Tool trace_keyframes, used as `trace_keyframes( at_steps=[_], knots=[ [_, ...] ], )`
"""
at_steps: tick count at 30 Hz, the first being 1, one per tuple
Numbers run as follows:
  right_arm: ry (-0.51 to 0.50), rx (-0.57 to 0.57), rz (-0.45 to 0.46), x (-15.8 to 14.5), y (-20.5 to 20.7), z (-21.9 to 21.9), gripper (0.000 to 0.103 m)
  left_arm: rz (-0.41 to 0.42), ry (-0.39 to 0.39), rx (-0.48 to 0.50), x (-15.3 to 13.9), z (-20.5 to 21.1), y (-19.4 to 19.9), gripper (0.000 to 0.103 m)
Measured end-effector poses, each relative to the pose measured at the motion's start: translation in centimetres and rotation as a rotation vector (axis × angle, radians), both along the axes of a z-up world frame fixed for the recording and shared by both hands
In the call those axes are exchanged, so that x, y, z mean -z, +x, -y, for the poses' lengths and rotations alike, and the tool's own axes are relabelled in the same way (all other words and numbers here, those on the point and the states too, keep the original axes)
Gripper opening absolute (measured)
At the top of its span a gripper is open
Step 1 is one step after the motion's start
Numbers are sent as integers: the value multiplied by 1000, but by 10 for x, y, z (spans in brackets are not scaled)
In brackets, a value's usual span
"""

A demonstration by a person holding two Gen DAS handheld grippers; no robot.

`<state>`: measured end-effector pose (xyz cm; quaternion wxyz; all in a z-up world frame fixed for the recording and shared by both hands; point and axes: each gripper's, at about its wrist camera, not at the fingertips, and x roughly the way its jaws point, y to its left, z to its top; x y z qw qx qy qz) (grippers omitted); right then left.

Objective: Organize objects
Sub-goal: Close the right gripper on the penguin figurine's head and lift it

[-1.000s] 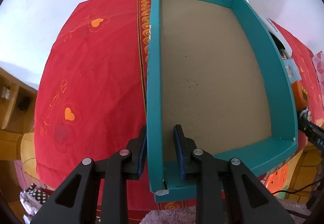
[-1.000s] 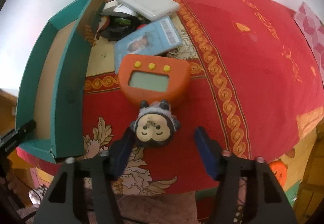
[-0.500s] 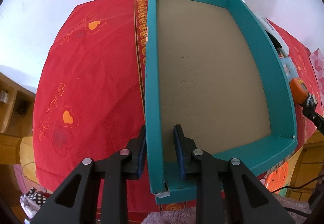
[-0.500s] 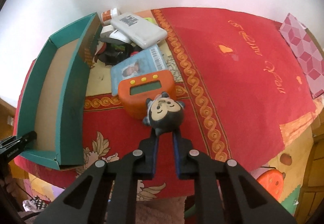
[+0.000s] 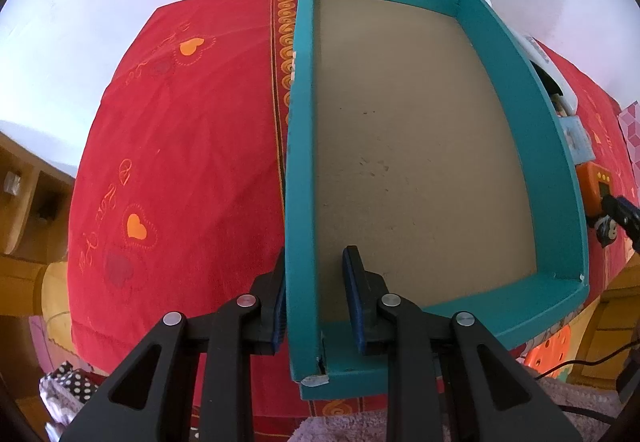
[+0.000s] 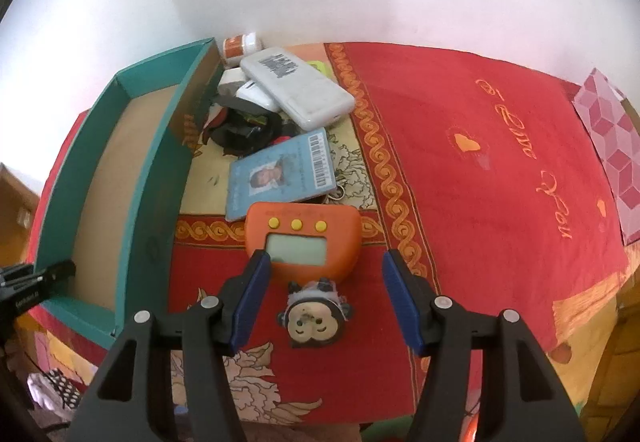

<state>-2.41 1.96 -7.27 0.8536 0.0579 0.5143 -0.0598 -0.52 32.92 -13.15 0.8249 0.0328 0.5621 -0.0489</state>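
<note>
A teal box [image 5: 520,90] with a bare brown floor lies on the red cloth; it also shows in the right wrist view [image 6: 152,202]. My left gripper [image 5: 316,282] is shut on the box's left wall near its front corner. My right gripper [image 6: 326,282] is open and empty, its fingers either side of a mouse-face toy [image 6: 314,322] and an orange device with a screen [image 6: 302,238]. Behind these lie a blue ID card [image 6: 280,174], a white power bank [image 6: 298,90], black items [image 6: 244,128] and a small orange-white jar [image 6: 240,44].
The red patterned cloth [image 6: 480,182] covers the table, with open cloth to the right of the objects. A pink patterned sheet [image 6: 608,146] lies at the far right. A white wall stands behind. Wooden furniture [image 5: 24,202] sits at the left.
My right gripper was shut on the mouse toy and lifting it; now it has opened and the toy lies on the cloth in front of the orange device. The left gripper keeps hold of the box wall.
</note>
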Motion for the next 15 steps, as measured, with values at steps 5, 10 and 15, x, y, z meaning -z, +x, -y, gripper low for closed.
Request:
trace_keyframes(
  at_steps=[5,10,15],
  knots=[
    [48,-17,-46,7,-15,3,58,5,6,-9,0,1,-1,26],
    [39,-9,-49,15,-19,3,58,8,15,-6,1,2,-2,26],
    [15,11,-18,19,-16,3,40,11,16,-14,1,5,-1,26]
  ],
)
